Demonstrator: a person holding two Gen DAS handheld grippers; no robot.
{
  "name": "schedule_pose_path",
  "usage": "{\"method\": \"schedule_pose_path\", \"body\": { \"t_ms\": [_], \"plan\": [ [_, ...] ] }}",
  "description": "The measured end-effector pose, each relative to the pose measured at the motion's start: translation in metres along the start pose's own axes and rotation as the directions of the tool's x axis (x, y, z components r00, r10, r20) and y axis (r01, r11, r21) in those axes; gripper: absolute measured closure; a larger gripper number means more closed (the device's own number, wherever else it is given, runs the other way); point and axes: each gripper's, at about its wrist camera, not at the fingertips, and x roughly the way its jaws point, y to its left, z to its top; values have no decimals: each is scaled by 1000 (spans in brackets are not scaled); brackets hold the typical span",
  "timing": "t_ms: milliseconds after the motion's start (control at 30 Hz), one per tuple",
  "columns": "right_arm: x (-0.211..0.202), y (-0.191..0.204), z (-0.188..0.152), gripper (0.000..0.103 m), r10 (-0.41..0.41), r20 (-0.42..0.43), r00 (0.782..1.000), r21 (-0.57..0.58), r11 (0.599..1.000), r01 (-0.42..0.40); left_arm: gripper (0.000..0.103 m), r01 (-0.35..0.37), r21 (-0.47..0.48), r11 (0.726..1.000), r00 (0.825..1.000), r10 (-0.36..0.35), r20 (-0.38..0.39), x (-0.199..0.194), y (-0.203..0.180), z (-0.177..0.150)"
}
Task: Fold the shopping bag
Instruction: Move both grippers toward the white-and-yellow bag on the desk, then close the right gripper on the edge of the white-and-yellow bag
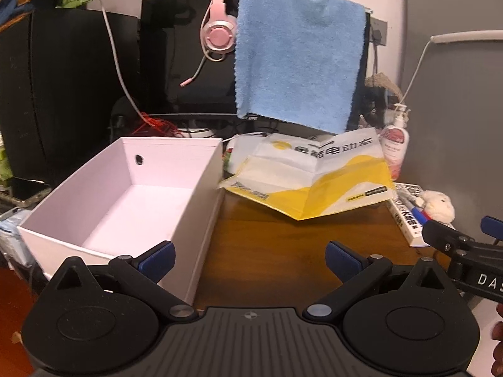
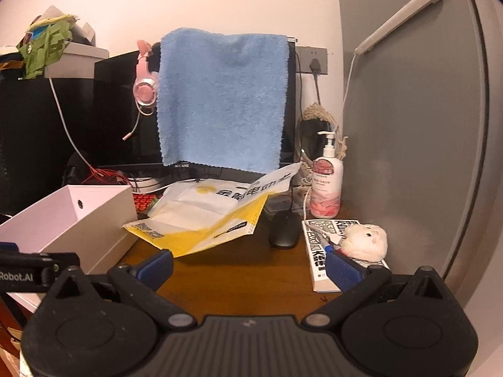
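A white and yellow shopping bag (image 1: 309, 177) with black print lies creased and partly raised at the back of the wooden desk (image 1: 276, 245), leaning toward the monitor. In the right wrist view the same shopping bag (image 2: 213, 213) sits ahead and slightly left. My left gripper (image 1: 250, 259) is open, well short of the bag, with nothing between its blue pads. My right gripper (image 2: 250, 267) is open too, also short of the bag and empty. The right gripper's tip (image 1: 452, 235) shows at the right edge of the left wrist view.
An open white box (image 1: 125, 194) stands on the left of the desk. A blue towel (image 1: 298, 53) hangs over the monitor, with pink headphones (image 1: 218, 31) beside it. A black mouse (image 2: 284, 229), a book (image 2: 333, 251), a plush toy (image 2: 366, 237) and a lotion bottle (image 2: 325, 179) crowd the right side.
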Motion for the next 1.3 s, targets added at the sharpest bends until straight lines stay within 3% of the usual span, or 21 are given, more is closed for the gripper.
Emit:
{"method": "schedule_pose_path", "body": {
  "t_ms": [200, 300, 533, 700, 833, 967, 1033, 1167, 1300],
  "plan": [
    [7, -12, -6, 0, 31, 11, 999, 102, 994, -32, 0, -15, -5, 1000, 997, 15, 81, -4, -2, -5],
    [15, -16, -9, 0, 26, -2, 1000, 97, 995, -26, 0, -8, -16, 1000, 997, 9, 82, -2, 0, -5],
    [36, -25, -13, 0, 121, -95, 988, 61, 991, -115, 4, -38, -89, 995, 998, 42, 44, 11, 12, -3],
    [36, -44, -17, 0, 222, -37, 974, 161, 964, -213, 1, -28, -92, 995, 995, 37, 93, 14, 18, -6],
    [35, -50, -19, 0, 185, 20, 983, 181, 966, -186, 0, 88, -95, 992, 990, -77, 118, 16, 26, -11],
    [43, -50, -21, 0, 179, 41, 983, 157, 971, -183, 0, 62, -64, 996, 992, -54, 111, 20, 25, -11],
    [49, -57, -23, 0, 259, 67, 964, 187, 945, -267, 0, 49, -55, 997, 993, -42, 114, 22, 25, -12],
    [71, -74, -22, 0, 406, 78, 910, 334, 850, -408, 0, 78, -24, 997, 990, -74, 124, 22, 24, -13],
    [93, -81, -18, 0, 403, 86, 911, 379, 833, -404, 0, 119, -17, 993, 985, -116, 130, 22, 23, -13]
  ]
}}
